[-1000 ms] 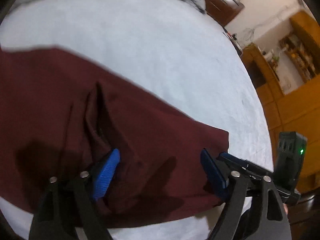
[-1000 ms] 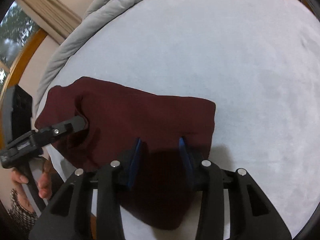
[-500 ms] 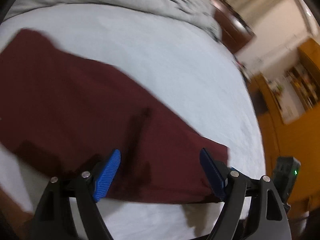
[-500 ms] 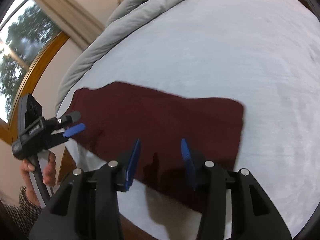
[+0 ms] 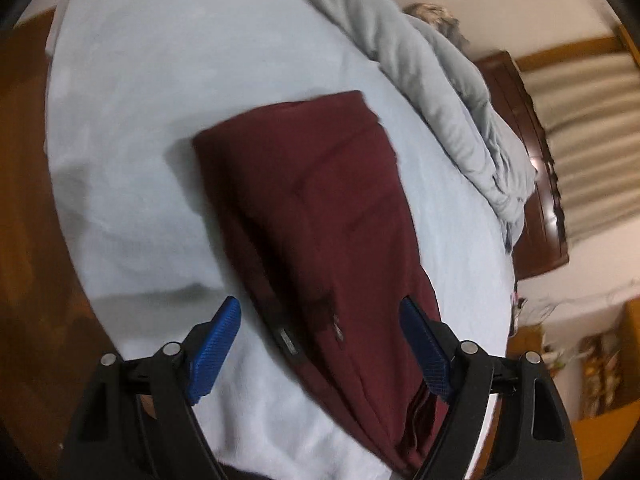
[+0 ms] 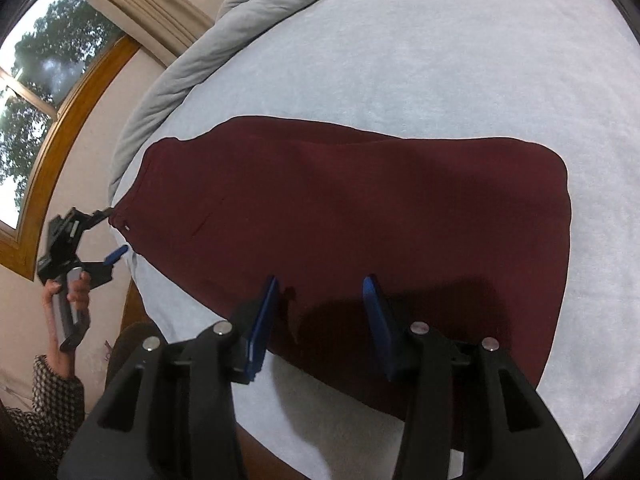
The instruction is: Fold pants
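Maroon pants (image 6: pixel 352 216) lie folded flat on the bed (image 6: pixel 440 60). Left gripper (image 5: pixel 320 344) gapes wide at their 9 o'clock end, apparently empty; right gripper (image 6: pixel 320 312), jaws just opening, holds nothing.

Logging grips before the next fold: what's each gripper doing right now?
Left gripper: open, holding nothing.
Right gripper: open above the pants, holding nothing.

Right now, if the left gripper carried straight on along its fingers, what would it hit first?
Most likely the maroon pants, at the end nearest it, lying flat on the white bed sheet. The left gripper is open and holds nothing; how far above the cloth it hangs is unclear.
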